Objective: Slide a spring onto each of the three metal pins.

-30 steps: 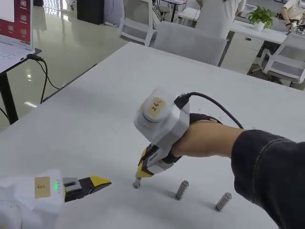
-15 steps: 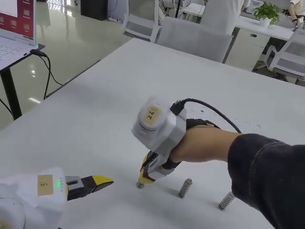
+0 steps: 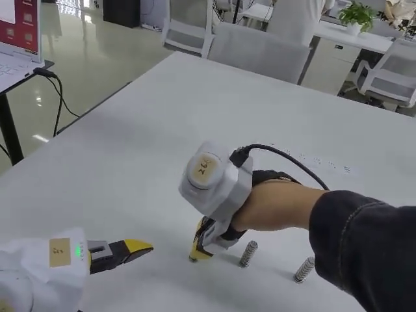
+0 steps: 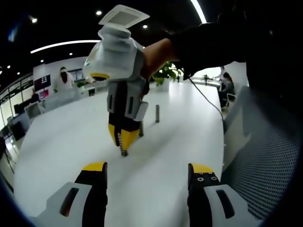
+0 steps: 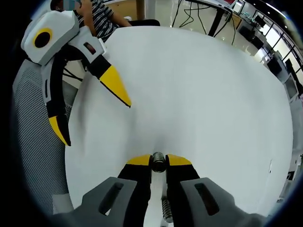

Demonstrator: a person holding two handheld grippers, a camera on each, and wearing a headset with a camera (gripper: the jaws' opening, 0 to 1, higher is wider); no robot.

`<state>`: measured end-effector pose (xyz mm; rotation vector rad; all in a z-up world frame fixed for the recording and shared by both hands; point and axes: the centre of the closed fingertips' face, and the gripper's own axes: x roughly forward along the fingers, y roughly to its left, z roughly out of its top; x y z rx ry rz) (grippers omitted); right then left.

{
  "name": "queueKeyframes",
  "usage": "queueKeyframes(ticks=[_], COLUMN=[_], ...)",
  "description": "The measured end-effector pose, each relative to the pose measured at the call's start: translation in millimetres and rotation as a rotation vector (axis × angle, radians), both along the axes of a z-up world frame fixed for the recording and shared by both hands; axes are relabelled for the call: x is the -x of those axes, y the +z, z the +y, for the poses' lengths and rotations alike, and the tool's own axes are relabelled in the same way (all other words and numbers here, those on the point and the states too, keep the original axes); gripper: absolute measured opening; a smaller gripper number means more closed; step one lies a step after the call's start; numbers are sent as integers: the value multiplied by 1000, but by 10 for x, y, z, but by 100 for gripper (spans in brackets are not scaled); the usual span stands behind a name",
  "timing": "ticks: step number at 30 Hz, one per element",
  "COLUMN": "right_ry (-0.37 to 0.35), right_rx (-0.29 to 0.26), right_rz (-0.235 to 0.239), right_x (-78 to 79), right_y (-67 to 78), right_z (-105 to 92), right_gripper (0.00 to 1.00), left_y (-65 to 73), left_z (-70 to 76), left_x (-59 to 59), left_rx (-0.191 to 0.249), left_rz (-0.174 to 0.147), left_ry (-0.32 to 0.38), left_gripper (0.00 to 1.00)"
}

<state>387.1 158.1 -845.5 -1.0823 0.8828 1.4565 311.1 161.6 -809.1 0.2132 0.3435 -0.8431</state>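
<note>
I'm watching the white table (image 3: 130,162). Left gripper (image 4: 147,166) is hovering jaws wide, near the right gripper (image 3: 196,253), which is clamping a spring (image 5: 158,162) upright on the table. Second spring (image 3: 247,253) is standing just beside the right gripper, third spring (image 3: 303,269) farther off.

Matt, smooth white worktop (image 3: 130,149); a shiny coiled metal spring (image 4: 124,148) sits between the right tool's (image 3: 195,253) glossy yellow plastic tips.

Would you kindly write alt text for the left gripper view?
The right gripper points down at the white table, jaws shut on a spring. Another spring stands upright behind it; the left gripper is open in front.
</note>
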Motion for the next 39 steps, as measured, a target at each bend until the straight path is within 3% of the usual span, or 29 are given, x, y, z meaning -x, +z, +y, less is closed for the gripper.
queueKeyframes(ticks=[10,29,39], right_ry=[-80,-88,-115], right_rx=[-1,8,-15], right_rz=[-25,-37,-38], right_x=[-82,-123,-150], right_y=[1,-46,52], right_z=[-47,-134,-220], right_gripper=[8,14,16], left_y=[20,58,75], left_z=[-18,-23,-24], left_x=[20,18,4], left_rx=[-4,-15,-18], left_rz=[-2,-6,-10], left_ry=[-5,-1,0], left_gripper=[64,64,65])
